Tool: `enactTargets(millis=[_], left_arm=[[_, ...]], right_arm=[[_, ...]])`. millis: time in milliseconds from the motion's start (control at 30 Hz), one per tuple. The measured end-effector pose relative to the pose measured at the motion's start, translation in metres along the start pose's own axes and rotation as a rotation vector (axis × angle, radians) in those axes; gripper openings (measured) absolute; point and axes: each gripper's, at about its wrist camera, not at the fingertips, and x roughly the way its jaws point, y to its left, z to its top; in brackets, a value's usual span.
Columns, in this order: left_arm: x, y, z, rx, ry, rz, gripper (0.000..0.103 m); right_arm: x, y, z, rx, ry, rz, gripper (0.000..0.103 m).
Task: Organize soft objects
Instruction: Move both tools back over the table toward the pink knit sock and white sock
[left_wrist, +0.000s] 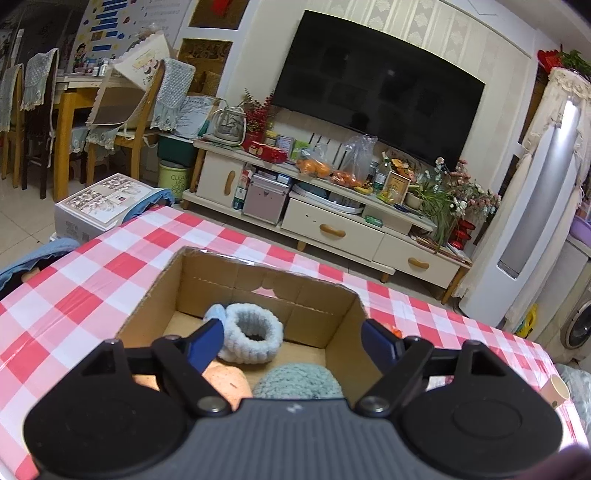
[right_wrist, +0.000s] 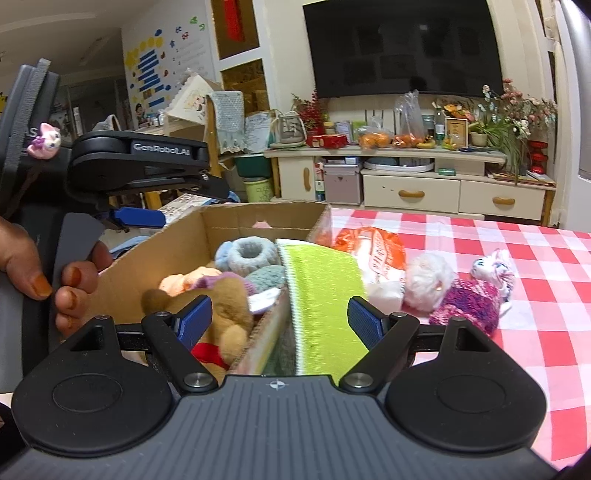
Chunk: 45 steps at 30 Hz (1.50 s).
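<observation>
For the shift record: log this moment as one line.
left gripper: open, empty, over cardboard box | right gripper: open, above green cloth at box edge | purple knit doll, white pom-pom: outside on table

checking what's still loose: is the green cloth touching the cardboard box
Touching. The right wrist view shows the green cloth draped against the cardboard box at its near right wall, with no gap between them.

We see open floor in the cardboard box (left_wrist: 159, 295) beyond the pale blue knitted ring (left_wrist: 253, 334). The green cloth (right_wrist: 321, 295) leans across its near wall. Right of the purple knitted toy (right_wrist: 476, 299), the tabletop (right_wrist: 535, 258) lies free.
</observation>
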Motion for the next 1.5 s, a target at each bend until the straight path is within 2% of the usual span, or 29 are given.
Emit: enactTargets(millis=[233,500,800,900,1100,1367,1500], left_arm=[[0.003,-0.016,-0.006,0.028,-0.019,-0.021,0.09],[0.018,-0.024,-0.013,0.001,0.01,-0.027,0.09],[0.036,-0.027,-0.013,-0.004,0.009,0.079,0.09],[0.037,-0.025,-0.013,-0.045,0.022,0.067,0.09],[0.029,-0.04,-0.016,0.015,0.021,0.003,0.09],[0.021,-0.068,-0.025,0.157,0.028,-0.063,0.09],[0.024,-0.074,-0.03,0.179,0.06,-0.083,0.089]], right_arm=[[0.0,-0.017,-0.002,0.045,0.005,-0.044,0.101],[0.004,-0.039,-0.006,0.085,0.023,-0.097,0.101],[0.009,-0.07,-0.01,0.117,0.026,-0.181,0.103],[0.011,-0.084,-0.013,0.134,0.03,-0.214,0.103],[0.021,-0.11,-0.02,0.169,0.052,-0.266,0.103],[0.03,-0.139,-0.03,0.241,0.08,-0.28,0.103],[0.035,-0.149,-0.032,0.264,0.089,-0.276,0.103]])
